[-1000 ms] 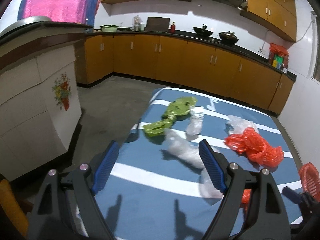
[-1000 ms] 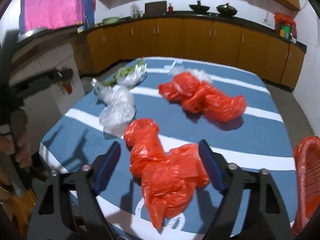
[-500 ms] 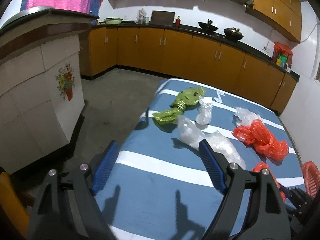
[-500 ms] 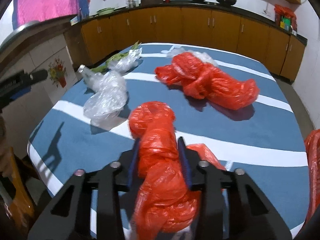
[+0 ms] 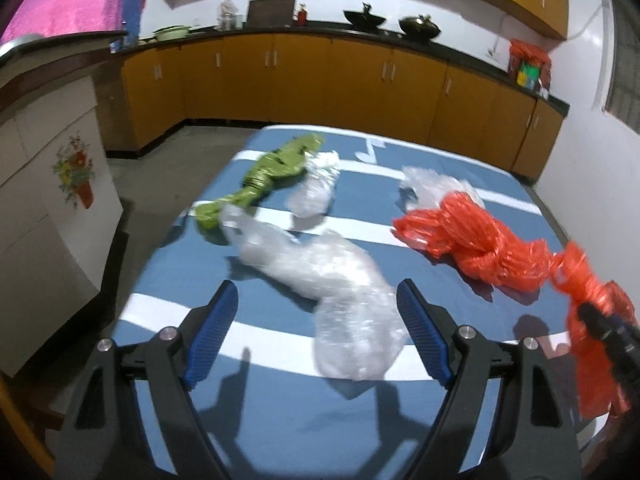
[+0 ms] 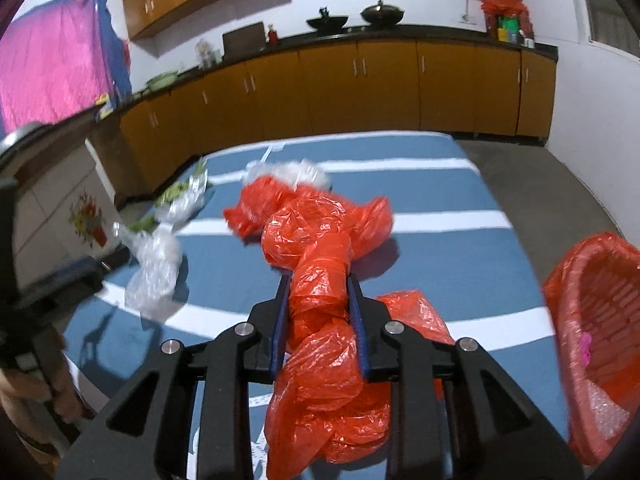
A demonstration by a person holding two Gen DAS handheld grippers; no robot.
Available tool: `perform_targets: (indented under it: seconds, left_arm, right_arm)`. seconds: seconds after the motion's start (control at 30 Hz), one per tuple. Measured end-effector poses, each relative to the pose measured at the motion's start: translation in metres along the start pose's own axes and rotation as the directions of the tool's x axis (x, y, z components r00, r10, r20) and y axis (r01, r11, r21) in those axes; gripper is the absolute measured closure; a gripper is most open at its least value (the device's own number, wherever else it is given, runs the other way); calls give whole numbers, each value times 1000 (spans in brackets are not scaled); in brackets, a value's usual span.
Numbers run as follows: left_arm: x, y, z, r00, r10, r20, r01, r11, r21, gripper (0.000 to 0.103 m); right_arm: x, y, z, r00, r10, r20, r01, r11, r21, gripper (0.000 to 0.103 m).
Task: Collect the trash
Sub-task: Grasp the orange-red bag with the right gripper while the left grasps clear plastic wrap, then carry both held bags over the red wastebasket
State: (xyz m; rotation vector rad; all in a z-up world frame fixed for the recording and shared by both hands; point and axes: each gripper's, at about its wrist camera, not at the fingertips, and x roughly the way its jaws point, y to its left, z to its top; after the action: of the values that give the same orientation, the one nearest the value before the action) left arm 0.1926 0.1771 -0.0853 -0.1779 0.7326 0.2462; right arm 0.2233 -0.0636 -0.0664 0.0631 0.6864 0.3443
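Note:
On the blue striped table (image 5: 280,400) lie plastic bags. My left gripper (image 5: 318,336) is open, and its jaws straddle the near end of a crumpled clear bag (image 5: 340,300) without pressing it. Beyond lie a green bag (image 5: 272,176), a smaller clear bag (image 5: 316,192) and a red bag (image 5: 480,240). My right gripper (image 6: 320,320) is still closing, its pads squeezing the neck of a red bag (image 6: 320,312) that hangs lifted off the table (image 6: 440,264). In the left wrist view that held red bag (image 5: 592,320) shows at the right edge.
A red plastic basket (image 6: 600,320) stands at the table's right edge in the right wrist view. Orange cabinets (image 5: 320,80) with a dark counter line the far wall. A white cabinet with a flower picture (image 5: 48,200) stands left of the table. A person's hand (image 6: 36,392) grips the left tool.
My right gripper went from open around the red bag to shut on it and raised it. My left gripper moved forward over the clear bag, staying open.

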Motion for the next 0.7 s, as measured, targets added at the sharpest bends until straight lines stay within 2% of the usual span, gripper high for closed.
perform_targets:
  seconds: [0.2,0.27,0.33,0.37,0.43,0.5,0.7]
  left_arm:
    - [28,-15,-2,997,9,-78,-8,1000,12,33]
    - [35,-15,-3,994,-10,-106,10,1000,0,41]
    - [40,-16,-5,990,-34,-135,33,999,-8,57]
    - [42,-17,-6,988,-48,-146,48,999,-7,61]
    - [42,-19,-8,986,-68,-154,68,998,-1,78]
    - [41,-20,-10,984,-88,-156,90,996,7,87]
    - [26,-25,-12,983,-139,-118,145,989,39,93]
  right_arm:
    - [-5,-9,5,1000,-4,14,3,1000,15,75]
    - [-4,-12,5,1000,-3,12,3,1000,18,75]
    - [-3,-12,4,1000,-3,9,3,1000,19,75]
    - [-3,-12,4,1000,-3,8,3,1000,19,75]
    - [-3,-11,3,1000,-3,6,3,1000,21,75]
    - [-4,-11,3,1000,-3,7,3,1000,21,75]
    - [-11,-14,8,1000,-10,25,10,1000,24,75]
